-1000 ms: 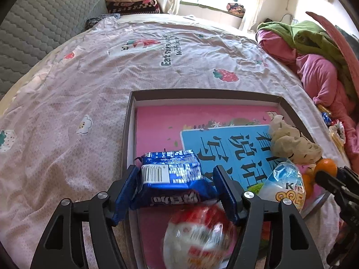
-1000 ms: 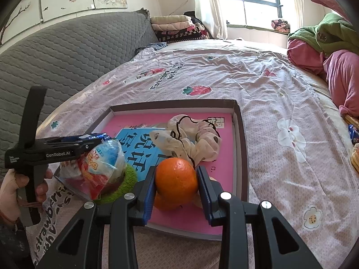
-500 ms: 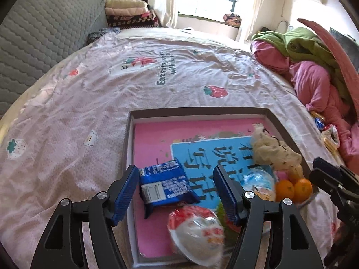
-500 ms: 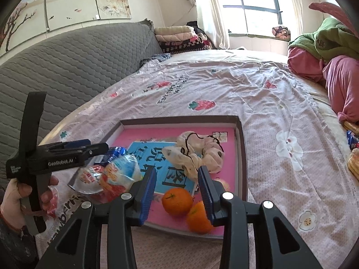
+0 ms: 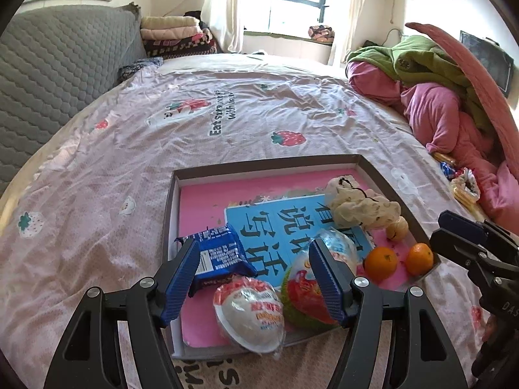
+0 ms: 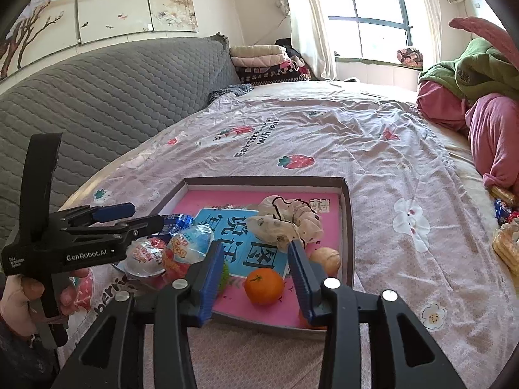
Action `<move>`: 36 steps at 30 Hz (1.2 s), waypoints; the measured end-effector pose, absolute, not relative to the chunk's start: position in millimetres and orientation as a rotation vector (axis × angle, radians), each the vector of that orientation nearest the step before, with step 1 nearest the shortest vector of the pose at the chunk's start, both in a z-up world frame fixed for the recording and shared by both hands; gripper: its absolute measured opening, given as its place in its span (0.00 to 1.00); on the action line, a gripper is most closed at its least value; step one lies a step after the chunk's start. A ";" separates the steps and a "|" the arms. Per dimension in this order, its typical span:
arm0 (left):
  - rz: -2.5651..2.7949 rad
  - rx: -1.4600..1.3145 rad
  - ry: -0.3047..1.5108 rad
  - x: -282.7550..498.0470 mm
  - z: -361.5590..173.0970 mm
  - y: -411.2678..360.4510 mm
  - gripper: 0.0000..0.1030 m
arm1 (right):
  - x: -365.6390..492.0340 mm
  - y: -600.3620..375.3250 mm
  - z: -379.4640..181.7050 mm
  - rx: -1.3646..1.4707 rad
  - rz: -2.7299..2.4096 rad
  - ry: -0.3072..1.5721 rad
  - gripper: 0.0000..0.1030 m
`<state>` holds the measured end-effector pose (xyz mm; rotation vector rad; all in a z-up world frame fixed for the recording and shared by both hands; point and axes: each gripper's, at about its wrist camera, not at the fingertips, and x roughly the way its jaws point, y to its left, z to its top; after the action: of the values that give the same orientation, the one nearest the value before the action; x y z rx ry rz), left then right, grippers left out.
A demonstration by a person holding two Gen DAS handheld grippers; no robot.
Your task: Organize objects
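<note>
A shallow box with a pink floor lies on the bed. In it lie a blue biscuit packet, two wrapped toy eggs, a green ball under them, a cream scrunchie, a walnut and two oranges. My left gripper is open and empty above the box's near left corner. My right gripper is open and empty above one orange.
A blue book lies flat in the box. The strawberry-print bedsheet spreads beyond. A grey quilted headboard stands left. Pink and green bedding is piled right, with snack packets at the bed's right edge.
The left gripper let go of the blue packet and the right gripper let go of the orange; both now lie in the box. Both grippers pulled back and up.
</note>
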<state>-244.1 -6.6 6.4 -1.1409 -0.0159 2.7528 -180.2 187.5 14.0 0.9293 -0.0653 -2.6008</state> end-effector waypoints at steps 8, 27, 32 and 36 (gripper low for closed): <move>2.764 -1.117 -0.017 -223.4 9.9 -3.0 0.73 | -170.1 181.7 20.4 0.897 -2.606 -0.062 0.48; 2.848 -1.082 -0.072 -184.2 25.8 -13.0 0.73 | -144.0 176.9 29.8 0.811 -2.663 -0.032 0.58; 2.853 -1.087 -0.054 -175.9 22.9 -11.0 0.73 | -138.2 173.7 29.3 0.795 -2.670 -0.028 0.58; 2.843 -1.085 -0.039 -168.4 17.6 -7.9 0.73 | -133.5 168.1 27.4 0.787 -2.675 0.015 0.63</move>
<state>-168.4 -7.9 17.6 -1.0854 -0.0386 2.8431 -133.5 168.1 27.4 0.7871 0.0145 -2.6746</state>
